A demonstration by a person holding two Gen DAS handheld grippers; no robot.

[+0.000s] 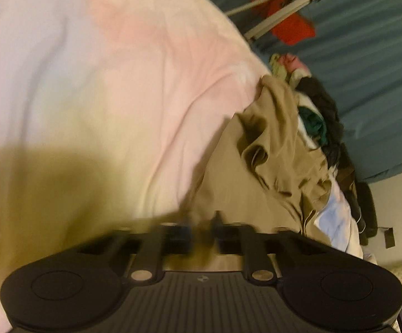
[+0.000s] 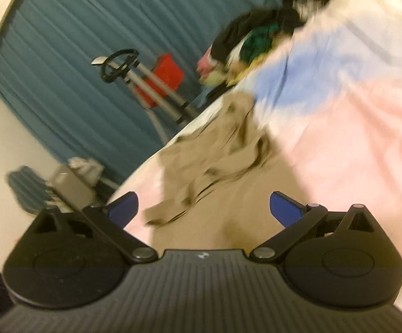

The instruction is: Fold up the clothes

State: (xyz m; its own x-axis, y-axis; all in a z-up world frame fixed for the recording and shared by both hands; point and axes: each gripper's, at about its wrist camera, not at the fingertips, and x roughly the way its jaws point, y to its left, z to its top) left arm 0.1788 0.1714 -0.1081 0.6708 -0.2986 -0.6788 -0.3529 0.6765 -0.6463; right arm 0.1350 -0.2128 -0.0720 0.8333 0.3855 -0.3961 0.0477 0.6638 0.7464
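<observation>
The left gripper (image 1: 201, 226) had its fingers drawn close together on an edge of the tan garment (image 1: 273, 149), though blur hid the pinch itself. The right gripper (image 2: 203, 208) stood wide over the same cloth, holding nothing. The garment lay on the pastel bedsheet (image 1: 90, 69), flat near the grippers and bunched farther off, so it was not yet neatly folded. Beyond it a heap of mixed clothes (image 2: 251, 41) lay unfolded.

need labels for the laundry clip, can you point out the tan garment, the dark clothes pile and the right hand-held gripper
tan garment (image 1: 273, 149): left wrist view, its bunched middle folds
dark clothes pile (image 1: 323, 111): left wrist view, black fabric
right hand-held gripper (image 2: 203, 208): right wrist view, midway between its blue fingertips
</observation>
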